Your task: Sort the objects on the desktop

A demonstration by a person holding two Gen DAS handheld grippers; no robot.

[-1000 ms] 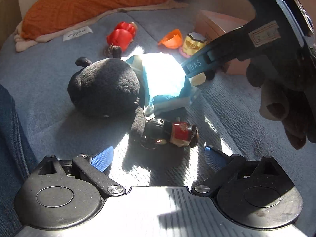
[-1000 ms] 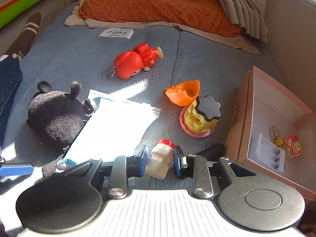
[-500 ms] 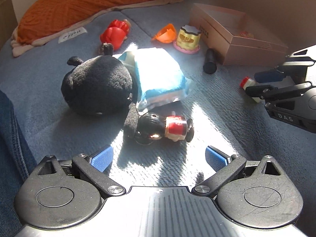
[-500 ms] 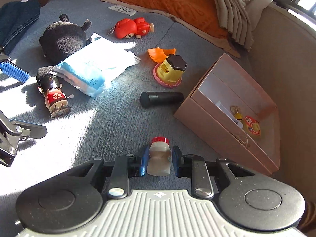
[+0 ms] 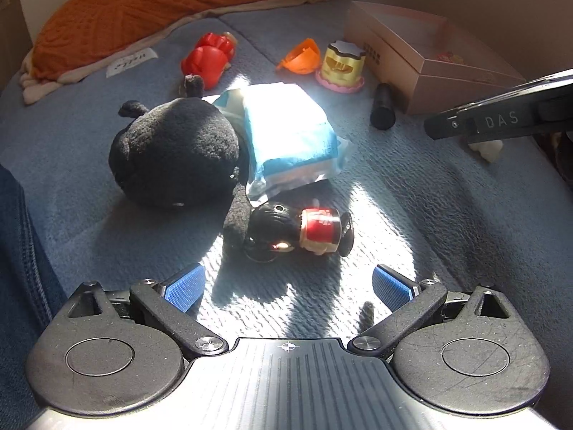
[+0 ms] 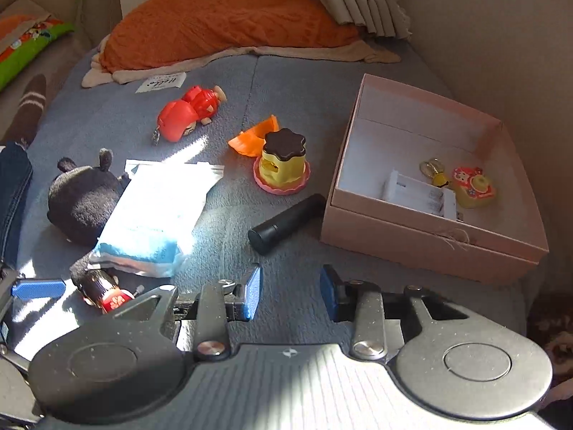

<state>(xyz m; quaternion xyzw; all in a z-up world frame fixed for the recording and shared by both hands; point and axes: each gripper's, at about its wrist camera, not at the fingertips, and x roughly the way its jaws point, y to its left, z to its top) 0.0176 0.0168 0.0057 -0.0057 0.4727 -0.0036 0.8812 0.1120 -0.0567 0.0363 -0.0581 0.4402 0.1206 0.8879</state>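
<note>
My left gripper is open, just short of a small doll with black hair and a red body lying on the blue-grey cushion. My right gripper is open and empty, near the front of the pink box. A small white bottle lies on the cushion under the right gripper's arm in the left wrist view; it is hidden in the right wrist view. A black cylinder lies beside the box. A black plush and a blue-white packet lie beyond the doll.
A red figure, an orange shell and a yellow pudding toy lie farther back. The box holds a white rack and small charms. An orange blanket lies at the back. Denim is at left.
My right gripper has opened and let go of the white bottle, which now lies on the cushion below it. The left gripper has edged closer to the doll.
</note>
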